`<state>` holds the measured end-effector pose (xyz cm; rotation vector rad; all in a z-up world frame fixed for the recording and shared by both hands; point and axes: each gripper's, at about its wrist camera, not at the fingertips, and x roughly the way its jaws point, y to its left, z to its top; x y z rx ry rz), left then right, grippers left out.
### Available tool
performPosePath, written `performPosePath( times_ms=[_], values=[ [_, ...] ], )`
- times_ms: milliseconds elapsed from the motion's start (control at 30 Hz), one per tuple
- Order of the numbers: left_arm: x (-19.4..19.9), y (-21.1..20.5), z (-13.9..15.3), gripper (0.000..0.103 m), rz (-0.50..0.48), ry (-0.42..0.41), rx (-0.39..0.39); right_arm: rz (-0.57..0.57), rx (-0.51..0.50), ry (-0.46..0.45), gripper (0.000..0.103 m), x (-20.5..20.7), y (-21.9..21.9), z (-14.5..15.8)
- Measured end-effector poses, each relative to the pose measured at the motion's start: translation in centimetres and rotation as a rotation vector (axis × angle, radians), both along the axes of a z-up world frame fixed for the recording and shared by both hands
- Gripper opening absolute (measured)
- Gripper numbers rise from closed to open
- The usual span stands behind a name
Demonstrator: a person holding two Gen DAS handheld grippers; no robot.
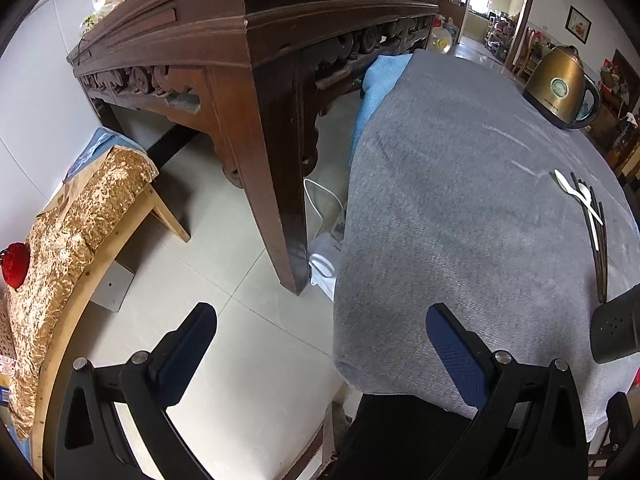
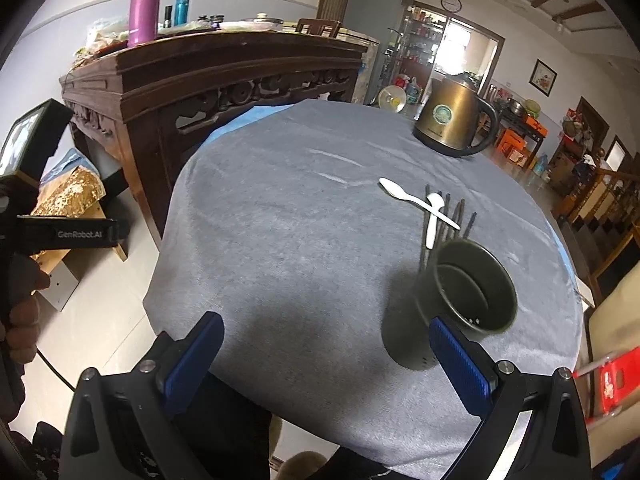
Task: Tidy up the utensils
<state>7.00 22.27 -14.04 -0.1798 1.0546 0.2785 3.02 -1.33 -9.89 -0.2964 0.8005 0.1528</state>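
Observation:
Two white spoons lie crossed on the grey tablecloth, over several dark chopsticks. A dark green utensil cup stands upright and empty just in front of them. My right gripper is open and empty above the near table edge, its right finger beside the cup. My left gripper is open and empty, hanging over the table's left edge and the floor. The spoons and chopsticks show far right in the left wrist view.
A brass kettle stands at the back of the table. A dark carved wooden sideboard stands left of the table, with a purple bottle on top. A gold-covered bench sits by the wall. A red chair is at right.

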Motion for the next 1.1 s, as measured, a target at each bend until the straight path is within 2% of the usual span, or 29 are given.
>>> performPosePath(
  times_ms=[267, 633, 833, 933, 1100],
  values=[
    [0.9, 0.9, 0.1, 0.103, 0.017, 0.002, 0.021, 0.032, 0.023, -0.02, 0.103, 2.0, 1.6, 1.0],
    [2.6, 2.0, 0.5, 0.103, 0.058, 0.013, 0.06, 0.007, 0.13, -0.016, 0.103, 6.5, 0.2, 3.4],
    [4.4, 0.7, 1.4, 0.103, 0.04, 0.011, 0.089, -0.08, 0.301, -0.04, 0.103, 10.2, -5.1, 7.2],
    [5.8, -0.8, 2.7, 0.103, 0.005, -0.018, 0.081, -0.155, 0.377, -0.034, 0.103, 12.8, -9.4, 8.5],
    [9.8, -5.0, 3.7, 0.103, -0.127, -0.012, -0.041, -0.323, 0.379, 0.017, 0.103, 17.8, -17.5, 7.1]
  ],
)
